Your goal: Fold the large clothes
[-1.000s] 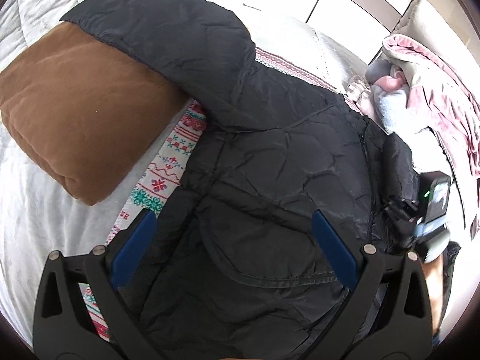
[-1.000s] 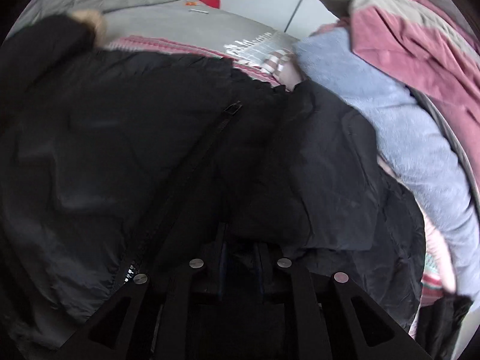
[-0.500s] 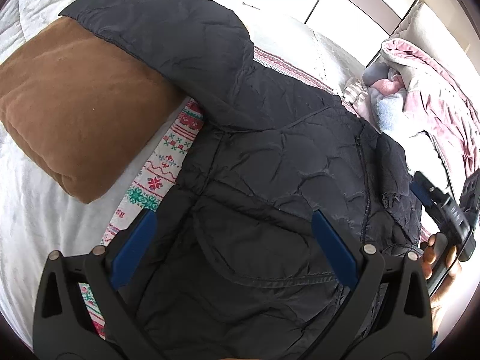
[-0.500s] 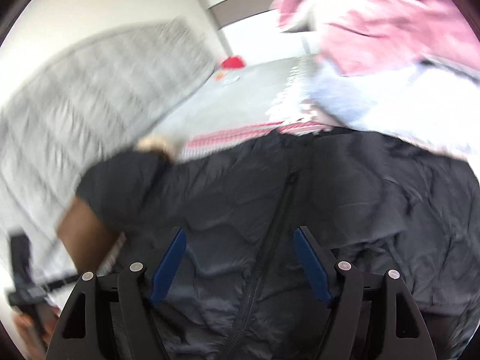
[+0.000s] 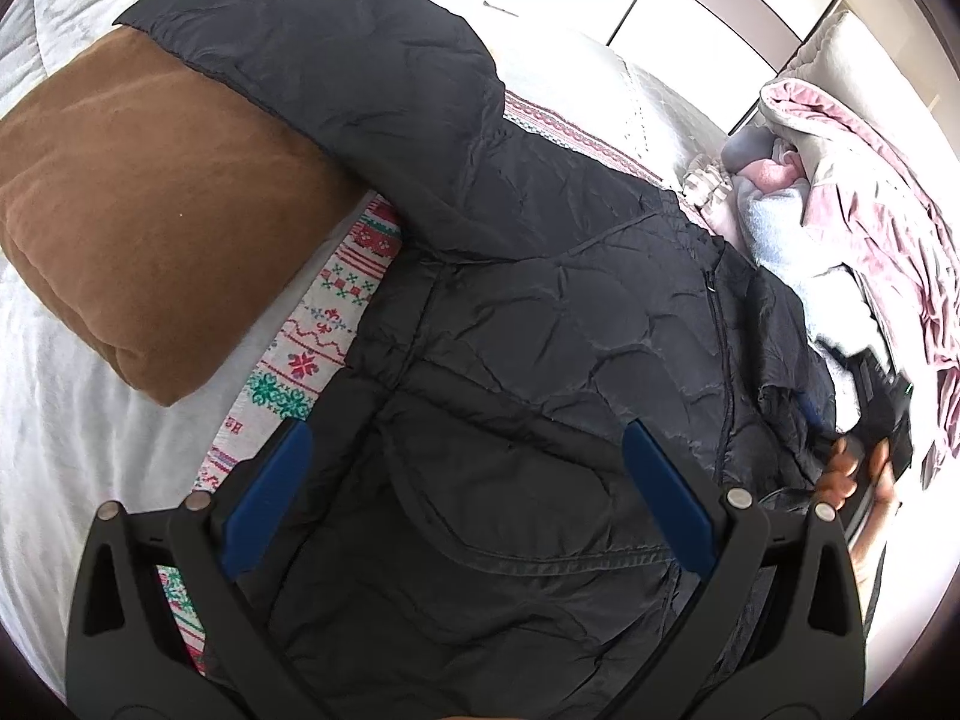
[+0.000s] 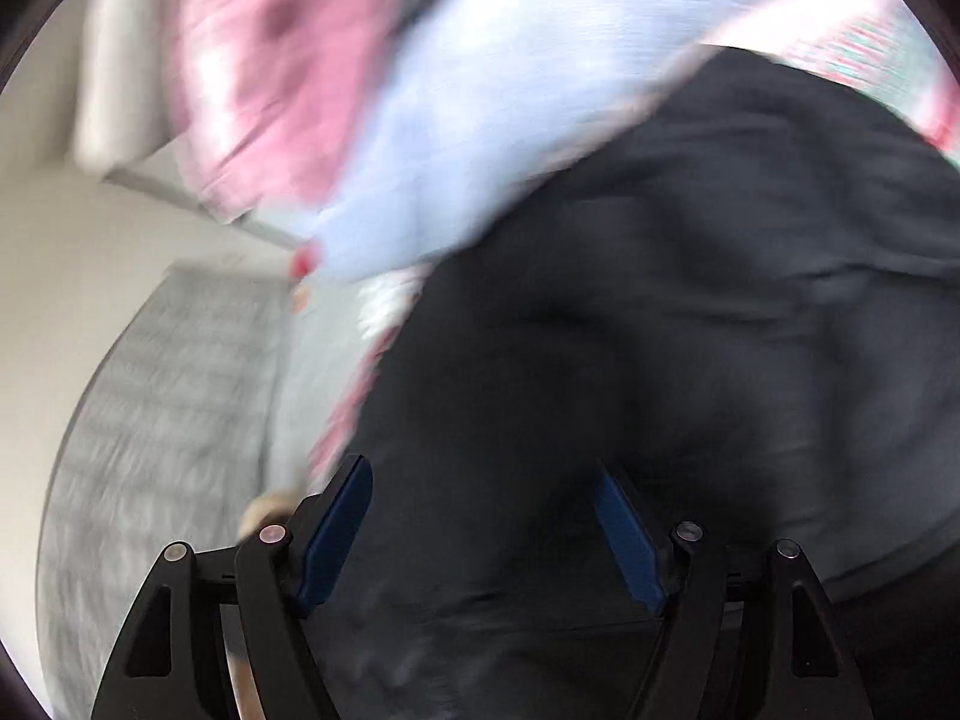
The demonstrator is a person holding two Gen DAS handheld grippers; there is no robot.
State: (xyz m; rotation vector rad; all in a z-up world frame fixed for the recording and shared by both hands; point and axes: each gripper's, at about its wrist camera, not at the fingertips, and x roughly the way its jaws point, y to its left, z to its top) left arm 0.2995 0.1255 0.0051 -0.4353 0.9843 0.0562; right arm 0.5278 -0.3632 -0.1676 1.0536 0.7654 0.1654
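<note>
A black quilted jacket (image 5: pixel 540 312) lies spread across the centre of the left wrist view, one sleeve reaching upper left over a brown cushion (image 5: pixel 150 228). The left claw (image 5: pixel 462 498) is spread wide above it, holding nothing. The right claw (image 6: pixel 480 528), blurred, is likewise spread over the jacket. No readable writing shows.

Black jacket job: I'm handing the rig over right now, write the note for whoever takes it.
Left gripper: open, holding nothing, above the lower front of the black jacket.
Right gripper: open, empty, at the jacket's right edge; its view is motion-blurred.
Jacket lies spread on the bed, front up. One sleeve drapes over the brown cushion. A patterned blanket lies under it; the pink and blue laundry pile is at right.
Done: laid out flat; no fold visible.
Left: fold the sleeves in, then the body.
</note>
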